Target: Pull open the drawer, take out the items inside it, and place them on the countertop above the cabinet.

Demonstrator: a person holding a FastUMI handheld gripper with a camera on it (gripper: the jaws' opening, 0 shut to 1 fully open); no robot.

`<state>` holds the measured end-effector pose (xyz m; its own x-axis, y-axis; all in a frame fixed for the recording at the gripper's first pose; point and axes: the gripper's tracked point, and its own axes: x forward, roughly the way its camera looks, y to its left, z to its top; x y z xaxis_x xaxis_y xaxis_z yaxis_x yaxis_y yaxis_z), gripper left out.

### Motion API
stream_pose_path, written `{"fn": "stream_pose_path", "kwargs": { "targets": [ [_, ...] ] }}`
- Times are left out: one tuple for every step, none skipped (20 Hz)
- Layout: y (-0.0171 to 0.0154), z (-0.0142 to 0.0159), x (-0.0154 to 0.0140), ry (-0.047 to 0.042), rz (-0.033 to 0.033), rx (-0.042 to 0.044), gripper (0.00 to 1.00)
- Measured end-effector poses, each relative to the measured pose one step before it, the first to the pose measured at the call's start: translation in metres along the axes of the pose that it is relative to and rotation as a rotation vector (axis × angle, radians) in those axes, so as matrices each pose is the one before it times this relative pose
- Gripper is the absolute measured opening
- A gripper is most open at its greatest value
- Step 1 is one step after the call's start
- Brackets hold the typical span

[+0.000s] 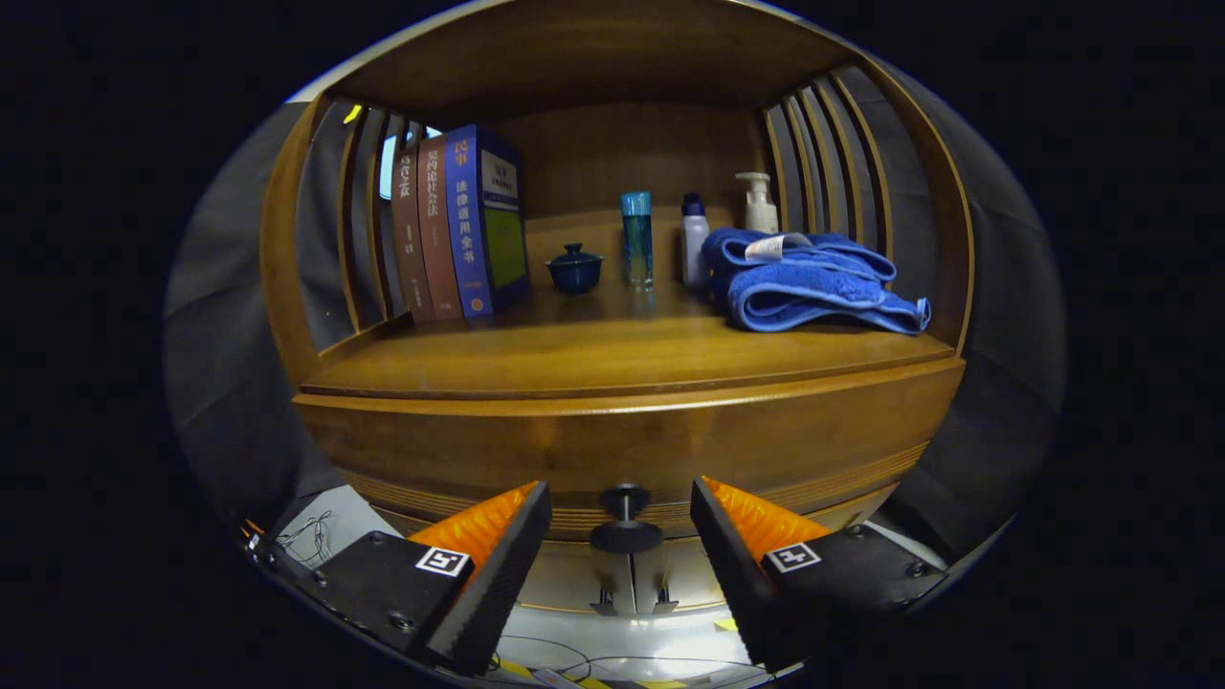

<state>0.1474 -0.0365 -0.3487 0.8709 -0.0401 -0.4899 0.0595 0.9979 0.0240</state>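
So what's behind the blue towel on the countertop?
Behind the towel a white pump bottle shows its top half; its base is covered. The open gripper sits at the drawer knob.

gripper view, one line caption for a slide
Open orange-and-black gripper flanks the closed wooden drawer's dark round knob.

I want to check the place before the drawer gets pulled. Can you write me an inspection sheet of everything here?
Surface: brown wooden countertop, bare along its front.
Job's things: wooden drawer front closed; its dark round knob sits between the fingers, untouched. Contents hidden.
Clutter: three upright books, dark blue lidded cup, clear blue tube, white bottle with blue cap, white pump bottle, folded blue towel, all toward the back.
Grippers: hand-held gripper open, orange-and-black fingers either side of the knob.
Cables: thin wires low down beside the fingers.
Surroundings: slatted wooden side walls.
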Motion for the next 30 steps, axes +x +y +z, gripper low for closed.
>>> {"fn": "stream_pose_path", "kwargs": {
  "targets": [
    [-0.00322, -0.00575, 0.00329, 0.01685, -0.0055, -0.00171, 0.87],
    [-0.00003, -0.00313, 0.00203, 0.01352, -0.00078, 0.00058, 0.77],
    [0.0, -0.00377, 0.00303, 0.01521, -0.00356, 0.00002, 0.72],
    [-0.00233, -0.00361, -0.00041, 0.01588, -0.01123, -0.00396, 0.72],
    [0.00019, -0.00104, 0.00467, 0.00038, -0.00046, -0.00424, 0.62],
    [-0.00077, 0.00205, -0.00379, -0.00719, -0.0051, -0.00255, 0.53],
    [-0.00075, 0.00134, 0.00228, -0.00458, -0.00237, -0.0029, 0.49],
    [0.00069, -0.00029, -0.00261, -0.00004, 0.00143, -0.00409, 0.42],
    [-0.00088, -0.00013, 0.00249, -0.00148, -0.00383, -0.00498, 0.42],
    [0.0003, -0.00073, 0.00047, 0.00492, -0.00097, -0.00771, 0.42],
    [0.00001, 0.00057, -0.00143, 0.00255, 0.0018, -0.00445, 0.38],
    [-0.00019, -0.00011, -0.00031, 0.00448, 0.00244, 0.00079, 0.34],
    [0.00031, -0.00043, -0.00066, 0.00483, 0.00391, 0.003, 0.31],
    [-0.00024, 0.0002, 0.00046, 0.00457, 0.00308, 0.00363, 0.31],
    [0.00012, -0.00007, -0.00047, 0.00464, 0.00072, 0.00147, 0.31],
    [-0.00056, -0.00043, -0.00085, 0.00679, -0.00129, -0.0008, 0.31],
    [-0.00032, -0.00087, -0.0021, 0.00691, -0.00032, 0.0003, 0.31],
    [0.00029, -0.00172, -0.00297, 0.00789, 0.00138, -0.00282, 0.31],
    [-0.00011, -0.00274, -0.00479, 0.00734, 0.00061, -0.00384, 0.31],
    [0.0001, -0.00262, -0.00631, 0.00445, -0.00014, -0.00249, 0.31],
    [-0.00041, -0.00366, -0.00704, 0.00427, -0.00053, -0.00387, 0.31],
    [0.00018, -0.00417, -0.00715, 0.00558, -0.00072, -0.00399, 0.31],
    [-0.00022, -0.00374, -0.00882, 0.00547, -0.00097, -0.00324, 0.31],
    [0.00037, -0.00471, -0.00802, 0.00654, -0.00075, -0.00188, 0.31],
    [-0.0001, -0.00496, -0.00873, 0.00684, -0.00009, -0.00064, 0.31],
    [0.00043, -0.00518, -0.00974, 0.00609, -0.00053, -0.00327, 0.31],
    [-0.00032, -0.00497, -0.00906, 0.00527, -0.0018, -0.00326, 0.31],
    [0.00001, -0.00502, -0.00881, 0.00443, -0.00206, -0.00154, 0.31],
    [-0.00014, -0.00508, -0.00894, 0.00458, -0.00139, 0.00157, 0.31],
    [-0.00003, -0.00539, -0.00921, 0.00554, 0.00078, 0.00111, 0.31]
  ]
}}
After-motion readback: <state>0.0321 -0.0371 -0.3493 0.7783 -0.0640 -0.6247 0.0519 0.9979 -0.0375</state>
